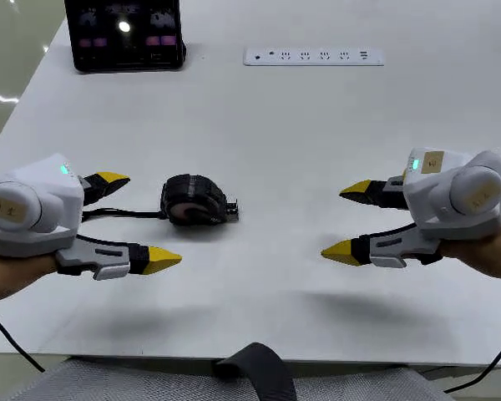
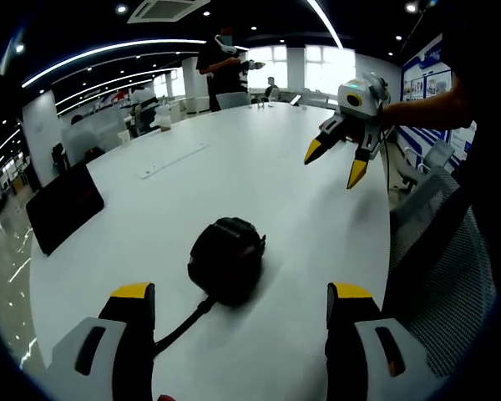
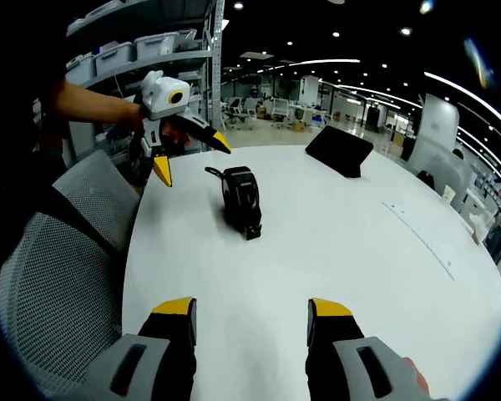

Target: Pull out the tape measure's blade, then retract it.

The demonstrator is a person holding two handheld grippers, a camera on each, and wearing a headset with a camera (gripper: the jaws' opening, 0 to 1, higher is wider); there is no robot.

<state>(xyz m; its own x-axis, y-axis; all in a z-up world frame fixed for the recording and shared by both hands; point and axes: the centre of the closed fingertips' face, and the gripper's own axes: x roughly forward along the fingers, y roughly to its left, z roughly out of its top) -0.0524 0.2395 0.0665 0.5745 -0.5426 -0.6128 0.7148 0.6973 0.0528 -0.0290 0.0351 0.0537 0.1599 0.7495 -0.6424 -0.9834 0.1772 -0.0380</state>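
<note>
Plainly, both tools are idle. The left gripper [image 1: 142,219] has its jaws spread wide and holds nothing, and the right gripper [image 1: 338,221] is equally wide open and empty, facing the left one across the table [image 1: 275,125].

Just ahead of the left gripper's yellow tips, roughly in line with the gap between them, lies the tape measure [image 1: 196,200], a dark case resting on the tabletop and touched by neither gripper. Its wrist strap [image 1: 121,215] trails back between the left jaws. The blade's end tab [image 1: 232,209] points toward the right gripper, which is well apart from it. No blade is drawn out.

So the task looks to be at its opening step, the approach. The next move probably calls for the left gripper to close on the case and steady it while the right gripper comes in and pinches the small tab, which wants a careful aim.

Beyond the grippers, far across the table, sit a white power strip [image 1: 313,57] and a dark tablet [image 1: 125,33], both well clear of the work. A chair back [image 1: 234,380] sits at the near edge. Nothing blocks the path between the right gripper and the tab.
</note>
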